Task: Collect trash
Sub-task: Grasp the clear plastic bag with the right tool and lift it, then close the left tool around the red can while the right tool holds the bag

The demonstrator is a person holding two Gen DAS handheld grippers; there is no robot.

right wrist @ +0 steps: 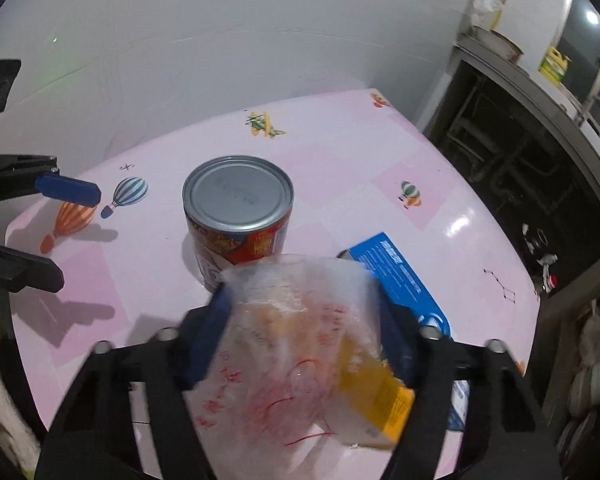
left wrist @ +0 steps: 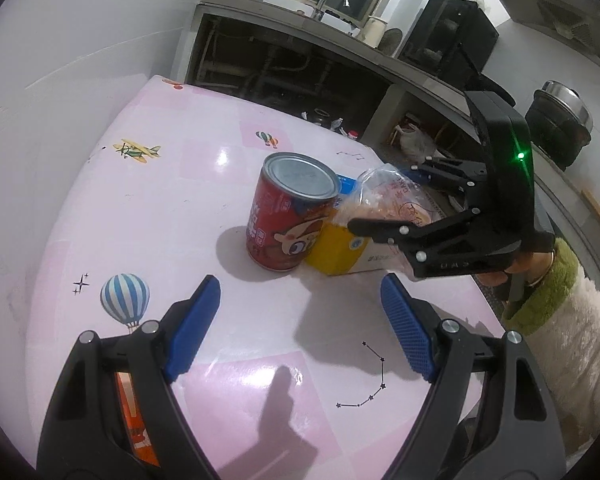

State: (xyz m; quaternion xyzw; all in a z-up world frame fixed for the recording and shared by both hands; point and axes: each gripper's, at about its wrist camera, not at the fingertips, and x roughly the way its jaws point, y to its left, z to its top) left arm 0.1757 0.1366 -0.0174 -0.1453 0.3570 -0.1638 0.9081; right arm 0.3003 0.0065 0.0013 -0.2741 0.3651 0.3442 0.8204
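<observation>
Currently the pickup step is in hand: a crumpled clear plastic bag (right wrist: 296,344) with red print is bracketed by the right gripper (right wrist: 300,344), blue fingers (right wrist: 208,336) against both its sides, apparently gripped, though firmness cannot be confirmed. The bag sits on a yellow-and-blue carton (left wrist: 340,252) at the right of the pink counter (left wrist: 160,208), just right of the red can (left wrist: 288,212). Left gripper (left wrist: 300,320) is held open and empty, near the can. Next, judged: bag is lifted clear without dragging the carton, then carried to a bin, none in view.
</observation>
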